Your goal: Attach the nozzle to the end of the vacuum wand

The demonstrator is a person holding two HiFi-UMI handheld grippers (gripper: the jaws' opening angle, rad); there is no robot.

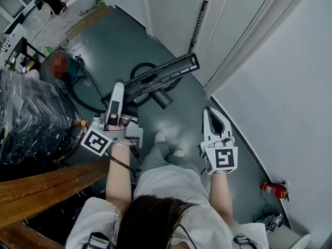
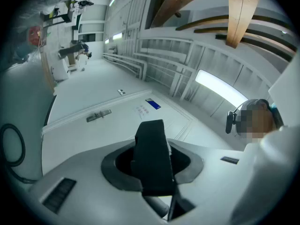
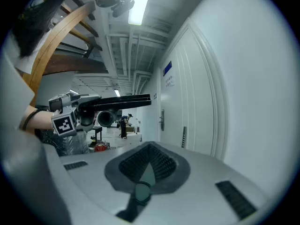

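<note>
Okay, head view: person stands on the dark floor (image 1: pixel 124 40) in front of a white door (image 1: pixel 176 9), one gripper in each hand.

Left gripper (image 1: pixel 117 90) is tilted upward, with its jaws pinching the nozzle (image 1: pixel 158 79). This is a long black floor head held in the air. Its flat bar runs slantwise toward the door, and its round neck tube (image 1: pixel 164 99) points down and to the right. In the left gripper view, the jaws are clamped on a black upright part of the nozzle (image 2: pixel 150 149) that stands between them.

Right gripper (image 1: pixel 210 113) is held apart from the nozzle, on the wall side and roughly level. Its jaws are pressed together with nothing in them, as the right gripper view confirms. That view also catches the nozzle side-on, with the open end of the neck tube facing the camera and the left gripper's marker cube (image 3: pixel 63 123) just beside it.

A black hose (image 1: pixel 139 67) loops on the floor below the nozzle and runs toward the left. A slim dark bar (image 1: pixel 198 25) stands against the door; I can't tell what it is.

Wooden planks (image 1: pixel 41 183) are at lower left, a plastic-wrapped bundle (image 1: pixel 26 113) is at left, and a red fire extinguisher (image 1: pixel 274 189) lies by the wall at right.
</note>
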